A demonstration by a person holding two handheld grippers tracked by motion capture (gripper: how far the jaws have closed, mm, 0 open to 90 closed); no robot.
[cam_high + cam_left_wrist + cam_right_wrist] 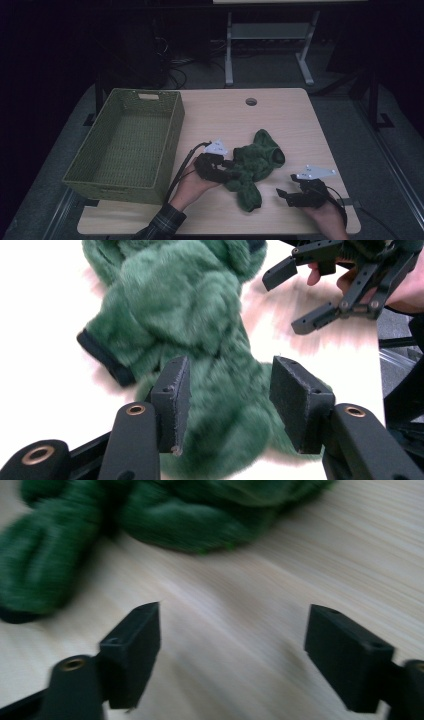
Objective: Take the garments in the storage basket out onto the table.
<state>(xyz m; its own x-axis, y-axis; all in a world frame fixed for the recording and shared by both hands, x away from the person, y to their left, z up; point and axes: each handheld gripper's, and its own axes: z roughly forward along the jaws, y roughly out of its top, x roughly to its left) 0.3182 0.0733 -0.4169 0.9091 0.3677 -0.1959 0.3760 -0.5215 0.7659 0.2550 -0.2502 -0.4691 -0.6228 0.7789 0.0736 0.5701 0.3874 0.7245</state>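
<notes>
A green fuzzy garment [255, 165] lies crumpled on the light wooden table [280, 115], right of centre. My left gripper [231, 167] is at the garment's left edge. In the left gripper view its jaws stand apart over the green pile [190, 305], with cloth showing in the gap and neither pad pressing on it [227, 375]. My right gripper [282, 192] hovers near the table's front right, a little clear of the garment. Its jaws are wide apart over bare wood [232, 625], and the garment [190, 515] lies beyond them. The right gripper [300, 295] also appears in the left gripper view.
A green woven basket [115, 192] stands empty on the table's left side, close to my left forearm. A cable hole [251, 101] sits near the far edge. Dark floor and a desk frame [229, 55] lie beyond the table.
</notes>
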